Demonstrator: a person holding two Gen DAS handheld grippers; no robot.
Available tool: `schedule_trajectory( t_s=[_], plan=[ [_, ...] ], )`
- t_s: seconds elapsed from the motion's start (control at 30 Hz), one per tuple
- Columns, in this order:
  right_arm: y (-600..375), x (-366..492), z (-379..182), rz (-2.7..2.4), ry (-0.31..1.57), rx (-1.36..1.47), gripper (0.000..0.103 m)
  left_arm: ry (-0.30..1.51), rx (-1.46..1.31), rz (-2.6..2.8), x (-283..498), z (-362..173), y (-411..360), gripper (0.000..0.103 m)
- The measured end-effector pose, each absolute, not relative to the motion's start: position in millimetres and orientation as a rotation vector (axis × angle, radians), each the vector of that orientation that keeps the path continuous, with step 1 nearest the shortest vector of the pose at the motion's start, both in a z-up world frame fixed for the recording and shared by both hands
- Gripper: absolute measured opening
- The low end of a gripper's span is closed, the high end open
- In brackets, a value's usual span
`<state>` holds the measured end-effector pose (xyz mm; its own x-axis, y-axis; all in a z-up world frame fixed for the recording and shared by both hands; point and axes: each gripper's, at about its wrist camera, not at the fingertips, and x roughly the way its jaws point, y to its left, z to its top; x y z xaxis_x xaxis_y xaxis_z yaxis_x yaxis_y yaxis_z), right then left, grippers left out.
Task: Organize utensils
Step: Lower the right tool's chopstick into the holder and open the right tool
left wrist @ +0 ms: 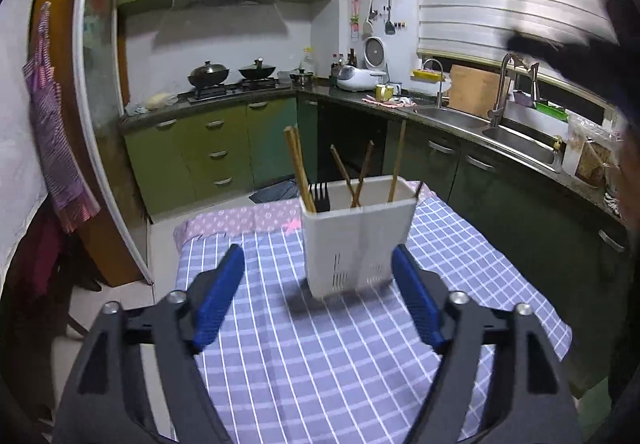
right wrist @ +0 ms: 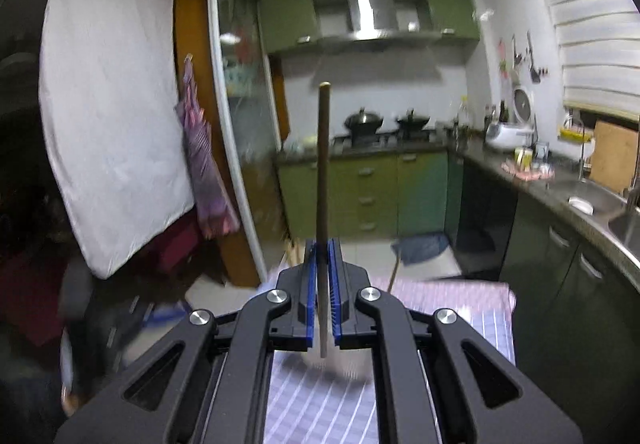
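A white slotted utensil holder [left wrist: 358, 234] stands on the blue checked tablecloth [left wrist: 320, 344]. It holds several wooden chopsticks [left wrist: 299, 168] and a black fork [left wrist: 320, 196]. My left gripper [left wrist: 318, 256] is open, its blue pads [left wrist: 218, 296] on either side of the holder's near face, not touching it. My right gripper [right wrist: 321, 248] is shut on a single brown chopstick [right wrist: 322, 180], held upright above the table. The right wrist view is blurred; the holder shows only faintly below the jaws.
Green kitchen cabinets [left wrist: 216, 148] and a stove with two woks [left wrist: 232, 74] stand behind the table. A counter with a double sink [left wrist: 500, 132] runs along the right. A pink patterned cloth [left wrist: 240, 216] covers the table's far edge. A doorway [left wrist: 60, 124] is at left.
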<state>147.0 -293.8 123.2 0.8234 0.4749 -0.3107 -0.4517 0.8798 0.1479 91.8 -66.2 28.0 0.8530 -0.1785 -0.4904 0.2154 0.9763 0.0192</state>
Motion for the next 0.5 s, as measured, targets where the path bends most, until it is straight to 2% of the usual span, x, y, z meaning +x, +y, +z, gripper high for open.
schedule_trajectory(
  t_s=[0.2,0.33,0.5],
  plan=[
    [-268,214,123,0.391,0.386,0.031,0.007,0.524,0.018,-0.186,64,10,-55,0.083],
    [-257,258,89,0.357,0.497,0.012,0.007,0.543,-0.052,-0.202,59,4,-47,0.087],
    [-244,277,54,0.354,0.575,-0.013,0.007,0.559,-0.049,-0.213,58,-3,-52,0.087]
  ],
)
